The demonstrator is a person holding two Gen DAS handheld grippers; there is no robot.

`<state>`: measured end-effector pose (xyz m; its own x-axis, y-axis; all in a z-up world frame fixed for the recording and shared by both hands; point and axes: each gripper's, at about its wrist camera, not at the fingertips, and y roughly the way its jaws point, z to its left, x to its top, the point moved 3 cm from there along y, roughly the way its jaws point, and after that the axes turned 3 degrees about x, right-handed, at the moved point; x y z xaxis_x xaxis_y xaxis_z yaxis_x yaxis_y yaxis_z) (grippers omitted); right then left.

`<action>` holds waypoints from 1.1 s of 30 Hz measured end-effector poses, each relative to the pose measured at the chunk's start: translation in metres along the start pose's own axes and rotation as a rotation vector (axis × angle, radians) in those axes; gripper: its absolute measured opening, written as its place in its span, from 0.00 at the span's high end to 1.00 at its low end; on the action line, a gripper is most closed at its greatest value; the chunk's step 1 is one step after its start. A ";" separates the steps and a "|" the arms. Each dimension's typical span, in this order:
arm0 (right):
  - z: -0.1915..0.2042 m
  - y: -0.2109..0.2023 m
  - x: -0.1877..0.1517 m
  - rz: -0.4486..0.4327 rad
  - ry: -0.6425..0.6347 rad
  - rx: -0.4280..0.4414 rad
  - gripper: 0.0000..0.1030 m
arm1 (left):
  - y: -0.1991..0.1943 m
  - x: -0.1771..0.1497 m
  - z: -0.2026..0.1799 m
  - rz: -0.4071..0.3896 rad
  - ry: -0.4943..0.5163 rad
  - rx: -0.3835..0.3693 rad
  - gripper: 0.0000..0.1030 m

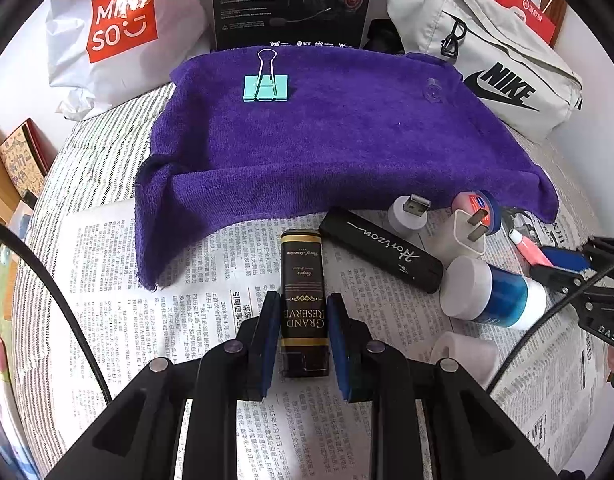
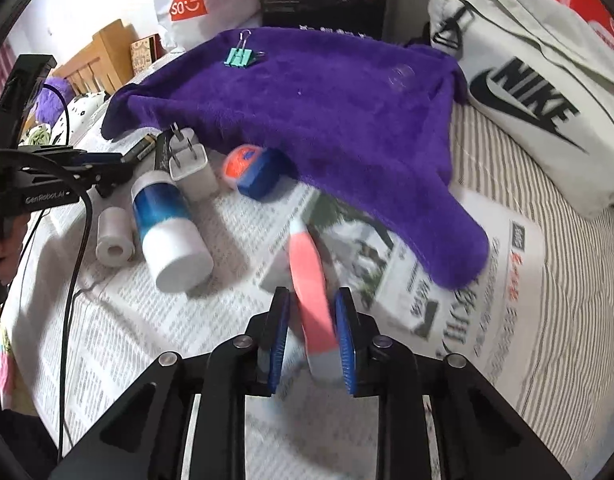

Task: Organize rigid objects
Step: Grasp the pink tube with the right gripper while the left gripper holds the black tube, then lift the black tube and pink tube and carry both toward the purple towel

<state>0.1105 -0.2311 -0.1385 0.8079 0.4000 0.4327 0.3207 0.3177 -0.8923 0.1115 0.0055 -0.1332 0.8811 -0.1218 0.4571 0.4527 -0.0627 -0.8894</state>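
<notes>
My left gripper [image 1: 303, 312] is shut on a black "Grand Reserve" box [image 1: 303, 280] lying on the newspaper [image 1: 211, 272]. My right gripper [image 2: 312, 312] is shut on a pink tube [image 2: 309, 292], held tilted above the newspaper; the tube also shows in the left wrist view [image 1: 527, 246]. A teal binder clip [image 1: 265, 87] and a small clear piece [image 1: 433, 90] lie on the purple towel [image 1: 327, 140]. Beside the box lie a black "Horizon" case [image 1: 381, 250], a white USB plug [image 1: 409, 212], a white charger [image 1: 465, 232] and a blue-white bottle [image 1: 493, 294].
A round blue tin [image 2: 253, 172] sits at the towel's edge, a white roll [image 2: 113, 236] beside the bottle. A Miniso bag [image 1: 119, 28], a black carton [image 1: 291, 0] and a Nike bag [image 1: 495, 64] stand behind the towel. Striped bedding [image 2: 567, 280] surrounds the newspaper.
</notes>
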 end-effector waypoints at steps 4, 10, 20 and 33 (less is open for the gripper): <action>0.005 0.003 0.005 0.011 -0.023 -0.009 0.84 | 0.000 -0.001 0.000 -0.001 0.000 -0.008 0.78; -0.004 -0.006 -0.003 0.033 0.016 -0.049 0.84 | -0.004 -0.005 0.000 0.000 0.007 -0.024 0.78; -0.014 -0.001 -0.001 -0.022 0.138 -0.115 0.83 | -0.003 -0.003 -0.002 0.006 0.010 -0.022 0.78; -0.014 -0.005 -0.010 -0.105 0.178 -0.128 0.83 | 0.003 0.005 -0.008 -0.017 0.038 0.008 0.77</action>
<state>0.1081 -0.2486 -0.1401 0.8376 0.2094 0.5046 0.4584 0.2334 -0.8576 0.1162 -0.0034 -0.1332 0.8675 -0.1580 0.4717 0.4688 -0.0575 -0.8814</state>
